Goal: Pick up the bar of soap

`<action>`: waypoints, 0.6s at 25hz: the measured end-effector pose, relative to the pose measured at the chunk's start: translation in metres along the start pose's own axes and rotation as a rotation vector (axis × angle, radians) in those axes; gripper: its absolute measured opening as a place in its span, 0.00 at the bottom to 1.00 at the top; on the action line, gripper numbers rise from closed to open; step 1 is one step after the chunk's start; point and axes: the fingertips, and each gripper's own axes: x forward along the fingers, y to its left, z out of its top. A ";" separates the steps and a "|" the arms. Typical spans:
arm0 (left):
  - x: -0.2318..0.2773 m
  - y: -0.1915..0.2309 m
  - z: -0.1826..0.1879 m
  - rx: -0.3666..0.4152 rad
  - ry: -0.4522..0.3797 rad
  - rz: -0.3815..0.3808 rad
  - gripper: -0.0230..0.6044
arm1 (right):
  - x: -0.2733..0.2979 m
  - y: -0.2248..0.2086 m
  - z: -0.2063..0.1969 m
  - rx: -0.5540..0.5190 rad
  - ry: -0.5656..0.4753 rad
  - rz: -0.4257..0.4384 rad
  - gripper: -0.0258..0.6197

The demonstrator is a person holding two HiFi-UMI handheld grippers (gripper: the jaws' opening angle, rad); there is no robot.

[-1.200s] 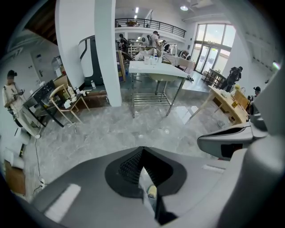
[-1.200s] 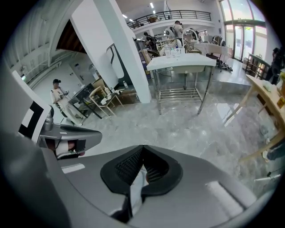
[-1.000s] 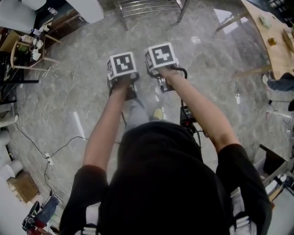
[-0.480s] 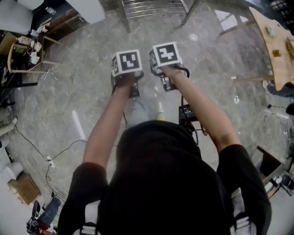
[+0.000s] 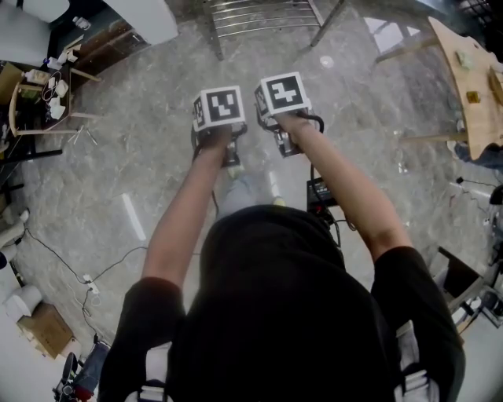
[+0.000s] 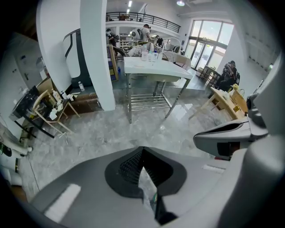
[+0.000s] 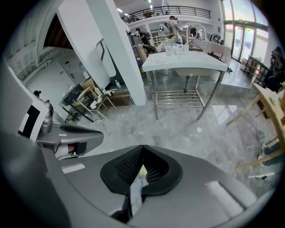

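Note:
No bar of soap shows in any view. I hold both grippers out in front of me, side by side over a grey marble floor, and they point steeply down. The left gripper (image 6: 142, 150) has its jaws met at the tips with nothing between them. The right gripper (image 7: 142, 148) is shut the same way and is empty. From above I see their marker cubes, left (image 5: 218, 107) and right (image 5: 281, 93), with my forearms behind them. Each gripper view shows the other gripper at its edge.
Ahead stands a white table (image 7: 182, 62) on steel legs with a wire shelf (image 5: 259, 12) below and bottles (image 7: 171, 46) on top. Left of it rises a white column (image 6: 93, 53). A wooden table (image 5: 471, 71) is at the right, a wooden chair (image 5: 39, 86) at the left, and a cable (image 5: 86, 271) crosses the floor.
The floor and the furniture have shifted a little in the head view as I walk. Both grippers travel with me, still side by side and shut.

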 end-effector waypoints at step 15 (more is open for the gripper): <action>0.023 0.042 0.052 0.033 0.003 -0.043 0.03 | 0.030 0.021 0.060 0.020 0.020 -0.044 0.06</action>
